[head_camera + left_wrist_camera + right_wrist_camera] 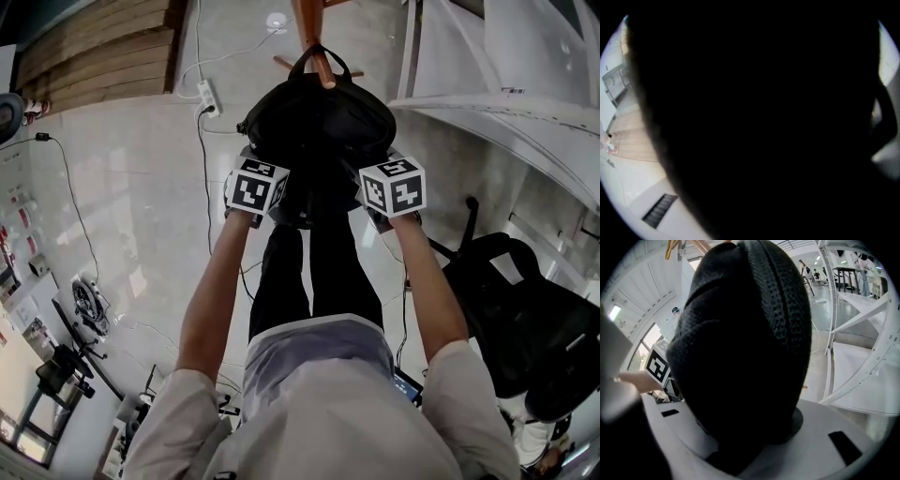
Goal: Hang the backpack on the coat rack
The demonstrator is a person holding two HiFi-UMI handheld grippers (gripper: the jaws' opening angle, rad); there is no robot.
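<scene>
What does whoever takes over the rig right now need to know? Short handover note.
Left gripper: pressed to the backpack's left side. Its own view shows only black fabric, so the grip is unconfirmed.
Right gripper: fingers closed on the backpack's right side.
Things: backpack held up against the coat rack; its top handle appears looped over a wooden peg.
Done: backpack raised, handle on the peg by the look of it.
Left: probably ease the weight onto the peg, check that it holds, open both grippers, back off.
</scene>
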